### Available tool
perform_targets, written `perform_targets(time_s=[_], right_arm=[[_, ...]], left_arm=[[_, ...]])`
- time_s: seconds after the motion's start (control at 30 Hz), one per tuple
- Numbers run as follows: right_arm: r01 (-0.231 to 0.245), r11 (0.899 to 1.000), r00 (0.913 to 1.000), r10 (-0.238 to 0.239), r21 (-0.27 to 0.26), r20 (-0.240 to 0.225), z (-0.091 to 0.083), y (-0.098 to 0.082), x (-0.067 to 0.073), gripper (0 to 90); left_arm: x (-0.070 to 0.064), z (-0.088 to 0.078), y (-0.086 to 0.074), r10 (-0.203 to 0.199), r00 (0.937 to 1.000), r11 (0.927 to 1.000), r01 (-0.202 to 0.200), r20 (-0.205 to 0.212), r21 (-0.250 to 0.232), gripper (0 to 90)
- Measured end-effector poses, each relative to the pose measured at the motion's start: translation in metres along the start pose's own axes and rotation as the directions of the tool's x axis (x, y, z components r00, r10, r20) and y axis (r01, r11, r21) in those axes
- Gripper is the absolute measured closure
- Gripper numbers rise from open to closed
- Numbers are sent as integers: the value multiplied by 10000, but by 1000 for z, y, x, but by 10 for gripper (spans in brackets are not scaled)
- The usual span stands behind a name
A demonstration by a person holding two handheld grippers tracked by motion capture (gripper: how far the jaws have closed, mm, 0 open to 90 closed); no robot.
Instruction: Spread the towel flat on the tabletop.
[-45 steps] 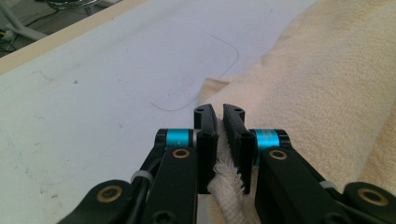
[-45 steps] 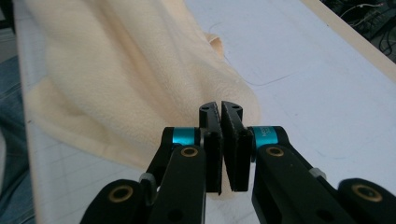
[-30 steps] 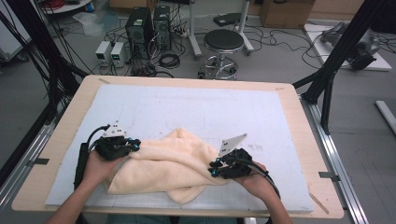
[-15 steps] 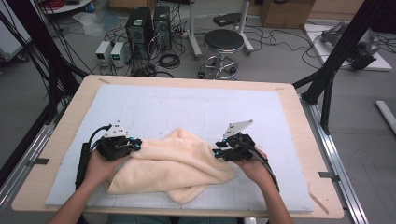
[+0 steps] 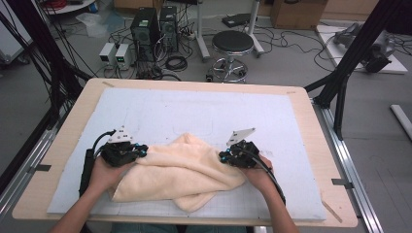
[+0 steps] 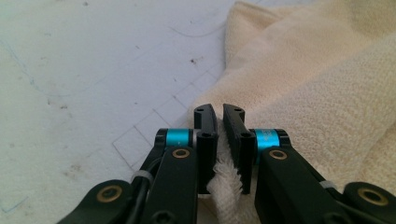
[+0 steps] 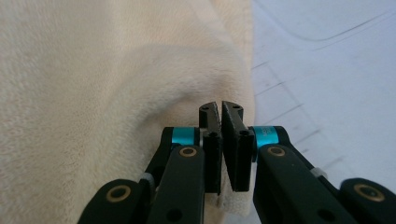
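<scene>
A cream towel (image 5: 180, 170) lies crumpled on the white mat (image 5: 194, 111) near the front edge. At its left end, my left gripper (image 5: 143, 150) is shut on an edge of the towel (image 6: 327, 70); in the left gripper view (image 6: 219, 112) a fold of cloth is pinched between the jaws. My right gripper (image 5: 222, 156) is at the towel's right side. Its jaws have just closed, and in the right gripper view (image 7: 219, 108) they stand together with a thin bit of towel (image 7: 93, 70) between them.
The mat covers a wooden table (image 5: 316, 145) whose back half is bare mat. Beyond the table, on the floor, are a round stool (image 5: 234, 43), computer towers (image 5: 154, 29) and cables. Black frame posts (image 5: 354, 53) rise at both sides.
My right gripper has moved away from the person, up along the towel's right side, and the cloth there has bunched inward. The left gripper has stayed put.
</scene>
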State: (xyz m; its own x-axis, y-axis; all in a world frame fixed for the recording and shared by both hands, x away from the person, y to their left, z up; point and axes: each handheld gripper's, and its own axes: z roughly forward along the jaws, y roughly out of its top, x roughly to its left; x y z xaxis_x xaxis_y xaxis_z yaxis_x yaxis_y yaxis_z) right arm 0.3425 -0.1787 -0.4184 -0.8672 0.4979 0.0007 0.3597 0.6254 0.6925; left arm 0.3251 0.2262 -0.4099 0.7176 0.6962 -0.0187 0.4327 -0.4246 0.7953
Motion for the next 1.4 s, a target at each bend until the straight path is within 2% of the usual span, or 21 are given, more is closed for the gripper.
perform_targets(time_s=[0.03,0.13,0.17,0.4,0.53,0.6,0.7,0.77,0.8,0.83,0.87,0.93,0.97,1.0,1.03,1.17,1.23,1.27,1.3,1.37,1.4], right_arm=[[12,9998,9998,-8,-202,203,-10,1,-3,871],[-99,9988,9996,111,-489,255,-19,3,-6,874],[-50,9978,9990,78,-654,438,-28,5,-10,876],[196,9975,9975,-149,-677,690,-45,12,-15,878],[229,9984,9984,-202,-517,532,-45,11,-15,881],[287,9994,9982,-276,-190,532,-39,8,-14,881],[256,9990,9993,-265,358,247,-24,1,-17,869],[-19,9965,9997,39,839,-230,-13,-4,-20,740],[-20,9959,9996,46,905,-285,-10,-6,-21,695],[3,9976,9999,9,698,-170,-9,-9,-21,578],[-131,9978,9996,146,655,-230,-9,-10,-21,578],[-168,9977,9995,185,652,-251,-9,-12,-22,492],[-152,9986,9984,180,507,-540,-11,-16,-21,472],[-152,9986,9984,180,507,-540,-11,-16,-21,472],[-248,9978,9955,302,614,-894,-12,-20,-20,447],[-48,9986,9942,105,531,-1072,-14,-21,-17,458],[-23,9985,9973,63,543,-730,-12,-18,-15,493],[114,9972,9991,-84,740,-417,-7,-17,-14,554],[114,9972,9991,-84,740,-417,-7,-17,-14,554],[231,9966,9987,-194,792,-472,-5,-15,-13,704],[278,9968,9995,-268,750,-134,-7,-14,-11,772]], left_arm=[[1,0,2,-62,10000,9999,62,-6,-109,839],[2,-1,9,-83,10000,9996,81,-53,-279,840],[2,-1,12,-68,10000,9996,67,-40,-292,839],[1,0,28,133,9999,9987,-138,-103,-495,839],[-1,3,26,268,9996,9995,-268,-42,-173,839],[-1,6,25,283,9996,9995,-283,-18,-106,839],[-1,11,22,277,9996,9996,-277,1,85,839],[-2,13,20,300,9996,9993,-300,15,231,839],[-2,14,20,283,9996,9993,-283,40,233,839],[-2,14,19,300,9995,9992,-301,30,262,839],[-1,14,19,307,9995,9991,-308,25,280,839],[0,14,19,293,9995,9992,-295,77,269,839],[0,14,19,284,9996,9991,-286,80,298,839],[0,14,19,275,9996,9991,-277,80,311,839],[0,14,18,290,9996,9990,-293,75,345,838],[-1,14,18,329,9995,9987,-330,28,397,838],[-1,15,18,355,9994,9984,-355,8,443,838],[0,15,18,359,9994,9983,-359,12,451,838],[0,15,17,323,9995,9985,-324,23,448,838],[1,15,17,344,9994,9984,-345,31,450,838],[0,14,17,369,9993,9984,-370,25,416,838]])
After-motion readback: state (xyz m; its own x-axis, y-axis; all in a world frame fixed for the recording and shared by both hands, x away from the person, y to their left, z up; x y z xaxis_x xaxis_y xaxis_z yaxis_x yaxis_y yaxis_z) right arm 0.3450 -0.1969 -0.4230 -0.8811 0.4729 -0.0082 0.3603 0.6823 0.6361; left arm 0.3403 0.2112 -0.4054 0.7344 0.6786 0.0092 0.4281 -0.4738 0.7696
